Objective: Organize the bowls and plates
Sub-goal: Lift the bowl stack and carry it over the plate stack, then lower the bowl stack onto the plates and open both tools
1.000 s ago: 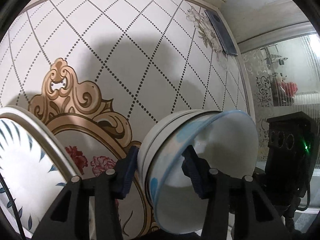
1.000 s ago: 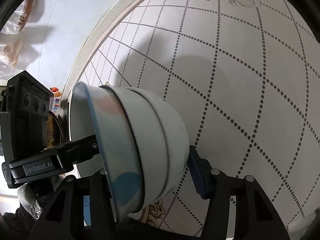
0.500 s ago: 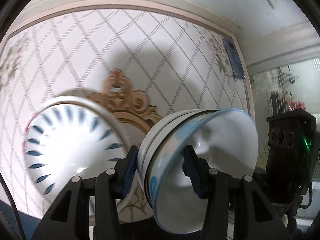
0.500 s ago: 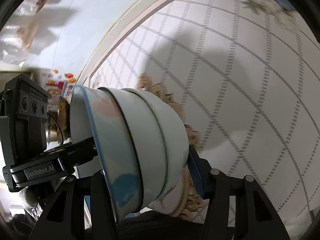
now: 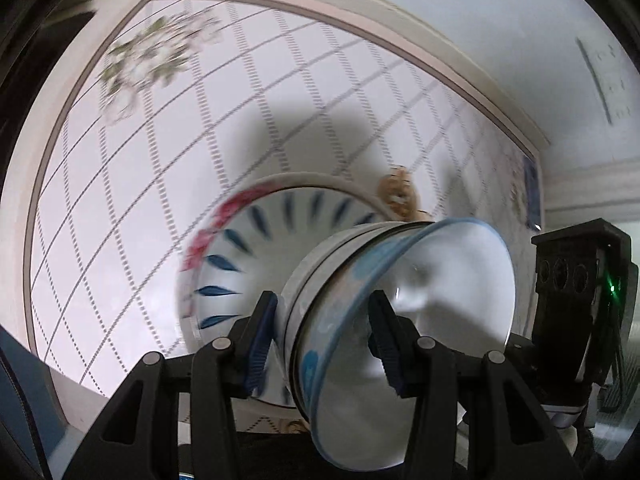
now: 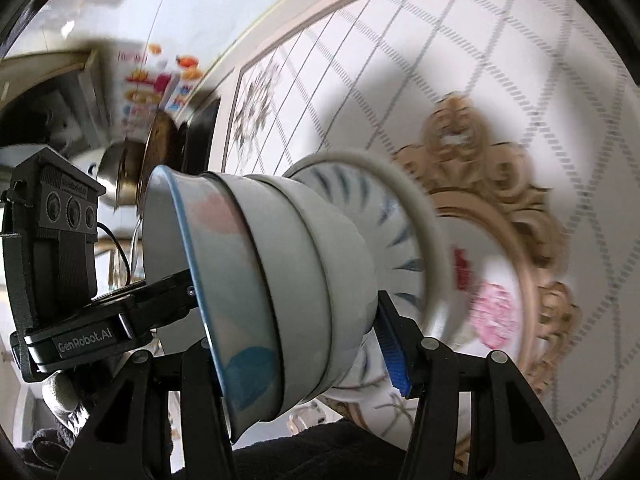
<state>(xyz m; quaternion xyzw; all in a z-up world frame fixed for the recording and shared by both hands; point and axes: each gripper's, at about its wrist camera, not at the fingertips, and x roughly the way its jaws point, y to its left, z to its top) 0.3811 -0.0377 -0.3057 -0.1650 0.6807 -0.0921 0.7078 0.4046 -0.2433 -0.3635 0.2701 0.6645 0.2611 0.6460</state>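
Nested bowl stack [image 5: 380, 304] clamped rim-to-base by left gripper [image 5: 324, 340] and right gripper [image 6: 296, 340]; ceramic, heavy, glazed-slick, chippable, best gripped across walls, above leaf-pattern bowl [image 5: 240, 256]

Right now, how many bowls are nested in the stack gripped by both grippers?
3. The blue-rimmed bowl is innermost, a white bowl wraps it, and another white bowl is outermost. A thinner one between them could be hidden.

A home dining spot: ornate patterned table [image 5: 120, 184], stacked bowls [image 6: 280, 280], steel pot [image 6: 116, 172] behind.
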